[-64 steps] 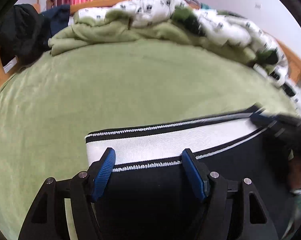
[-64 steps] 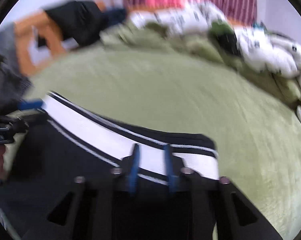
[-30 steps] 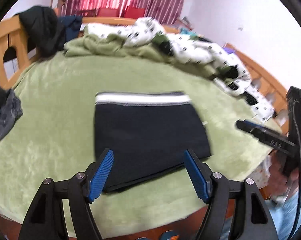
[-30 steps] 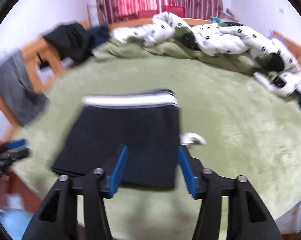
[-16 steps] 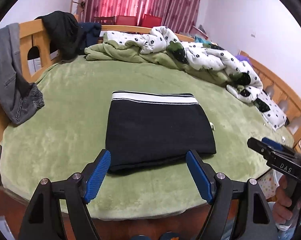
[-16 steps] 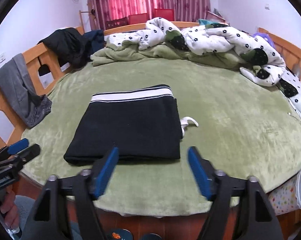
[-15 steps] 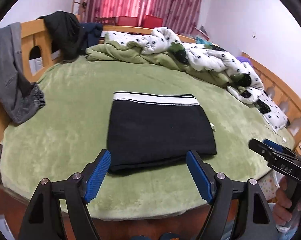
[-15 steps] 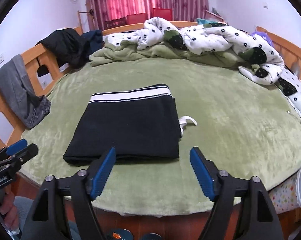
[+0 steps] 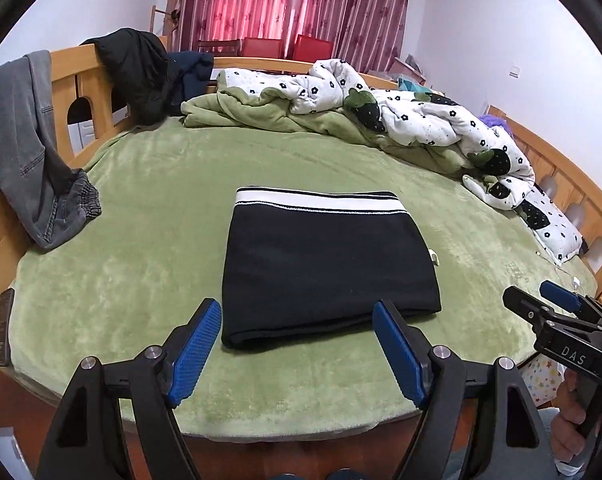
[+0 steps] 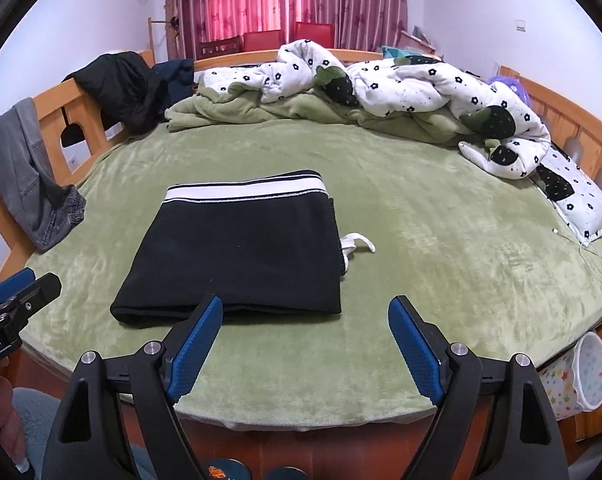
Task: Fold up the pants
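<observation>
**Folded pants lie on the bed**

Left wrist: my left tongs [image 9: 297,346] gape empty before the black knit pants [image 9: 325,268], a flat rectangle on the plush green bed [image 9: 149,208].

Right wrist: my right tongs [image 10: 305,340] spread wide; white drawstring [image 10: 357,242] partly tucked under.

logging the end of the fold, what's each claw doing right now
Left claw: open, holding nothing, short of the pants.
Right claw: open, holding nothing, also short of the pants.
</observation>
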Action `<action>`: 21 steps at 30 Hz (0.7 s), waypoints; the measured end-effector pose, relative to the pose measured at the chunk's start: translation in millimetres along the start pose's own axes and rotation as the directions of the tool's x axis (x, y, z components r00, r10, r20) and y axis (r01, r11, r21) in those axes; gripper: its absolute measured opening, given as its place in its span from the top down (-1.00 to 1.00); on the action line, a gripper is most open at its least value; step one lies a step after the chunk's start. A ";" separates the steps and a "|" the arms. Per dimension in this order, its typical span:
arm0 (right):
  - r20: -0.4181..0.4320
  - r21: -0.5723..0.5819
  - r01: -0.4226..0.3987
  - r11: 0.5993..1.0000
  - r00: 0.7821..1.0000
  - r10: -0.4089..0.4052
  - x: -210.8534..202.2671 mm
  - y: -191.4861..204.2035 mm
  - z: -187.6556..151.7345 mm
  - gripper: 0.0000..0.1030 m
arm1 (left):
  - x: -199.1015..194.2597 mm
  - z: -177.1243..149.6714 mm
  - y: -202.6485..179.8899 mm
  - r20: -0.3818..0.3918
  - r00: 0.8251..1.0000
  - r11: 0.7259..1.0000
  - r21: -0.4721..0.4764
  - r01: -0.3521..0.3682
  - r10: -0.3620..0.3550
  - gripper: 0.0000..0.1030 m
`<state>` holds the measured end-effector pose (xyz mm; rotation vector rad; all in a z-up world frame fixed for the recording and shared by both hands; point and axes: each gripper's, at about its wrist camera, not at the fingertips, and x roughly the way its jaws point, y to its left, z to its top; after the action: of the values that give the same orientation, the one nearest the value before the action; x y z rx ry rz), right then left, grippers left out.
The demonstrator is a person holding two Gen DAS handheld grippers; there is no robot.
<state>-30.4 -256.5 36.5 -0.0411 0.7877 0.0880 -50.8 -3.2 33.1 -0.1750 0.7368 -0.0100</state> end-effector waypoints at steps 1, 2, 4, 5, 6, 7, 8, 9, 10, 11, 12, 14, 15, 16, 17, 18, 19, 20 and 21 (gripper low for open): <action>-0.002 -0.004 0.000 1.000 1.000 0.000 0.6 1.8 0.6 -0.63 | 0.5 0.0 0.6 0.000 1.000 1.000 0.000 0.000 0.000 -0.49; -0.004 -0.010 -0.002 1.000 1.000 0.002 1.0 3.1 0.6 -0.63 | 1.4 0.1 1.9 -0.002 1.000 1.000 -0.002 -0.001 0.001 -0.49; -0.009 -0.015 0.000 1.000 1.000 0.000 2.0 4.3 0.6 -0.63 | 1.5 0.7 3.6 -0.010 1.000 1.000 -0.007 0.000 0.000 -0.49; -0.011 -0.014 -0.001 1.000 1.000 0.000 2.6 4.1 0.7 -0.63 | 1.7 0.9 5.0 -0.013 1.000 1.000 -0.011 0.004 -0.004 -0.49; -0.014 -0.012 -0.001 1.000 1.000 0.001 3.3 4.1 0.7 -0.63 | 1.5 1.1 6.4 -0.014 1.000 1.000 -0.016 0.009 -0.009 -0.49; -0.017 -0.010 -0.003 1.000 1.000 0.002 4.1 3.8 0.8 -0.63 | 1.4 1.1 7.4 -0.015 1.000 1.000 -0.019 0.014 -0.014 -0.49; -0.021 -0.008 -0.004 1.000 1.000 0.004 4.8 3.5 0.7 -0.63 | 2.0 1.1 8.3 -0.016 1.000 1.000 -0.021 0.014 -0.014 -0.49; -0.025 -0.007 -0.004 1.000 1.000 0.004 5.5 4.2 1.0 -0.63 | 2.3 1.1 8.5 -0.019 1.000 1.000 -0.019 0.009 -0.010 -0.49; -0.028 -0.007 -0.004 1.000 1.000 0.004 6.2 4.2 1.1 -0.63 | 2.9 1.1 8.8 -0.023 1.000 1.000 -0.019 0.006 -0.007 -0.49; -0.029 -0.008 -0.006 1.000 1.000 0.006 6.5 4.4 0.9 -0.63 | 4.4 1.4 10.5 -0.030 1.000 1.000 -0.018 0.006 -0.006 -0.49; -0.029 -0.008 -0.007 1.000 1.000 0.007 6.4 4.6 0.9 -0.63 | 5.2 1.6 10.4 -0.032 0.999 1.000 -0.018 0.008 -0.008 -0.49; -0.028 -0.007 -0.004 1.000 1.000 0.003 6.5 4.8 1.2 -0.63 | 5.4 1.5 11.0 -0.033 0.999 1.000 -0.019 0.009 -0.009 -0.49; -0.028 -0.008 -0.004 1.000 1.000 0.003 6.8 5.5 1.1 -0.63 | 5.7 1.9 11.8 -0.033 0.999 1.000 -0.018 0.010 -0.010 -0.49; -0.030 -0.009 -0.004 1.000 1.000 0.004 7.0 5.6 1.1 -0.63 | 5.4 1.9 11.9 -0.033 0.999 1.000 -0.018 0.010 -0.011 -0.49; -0.032 -0.011 -0.003 1.000 0.999 0.003 7.6 6.0 1.1 -0.63 | 5.6 2.0 12.4 -0.034 0.999 1.000 -0.018 0.011 -0.012 -0.49; -0.033 -0.011 -0.003 1.000 0.999 0.003 7.1 6.3 0.9 -0.63 | 5.6 1.9 12.2 -0.034 0.999 1.000 -0.018 0.011 -0.012 -0.49; -0.035 -0.013 -0.004 1.000 0.999 0.004 7.3 6.2 1.1 -0.63 | 5.7 2.2 12.5 -0.035 0.999 1.000 -0.018 0.011 -0.012 -0.49; -0.036 -0.014 -0.006 1.000 0.999 0.005 7.4 5.9 1.0 -0.63 | 5.7 1.8 11.9 -0.034 0.999 1.000 -0.019 0.009 -0.010 -0.49; -0.036 -0.014 -0.006 1.000 0.999 0.005 7.5 6.0 1.0 -0.63 | 6.6 1.8 12.7 -0.036 0.999 1.000 -0.019 0.010 -0.010 -0.49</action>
<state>-25.0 -250.0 31.9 -0.0540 0.8237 0.0982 -45.3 9.1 28.0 -0.1971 0.7720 -0.0157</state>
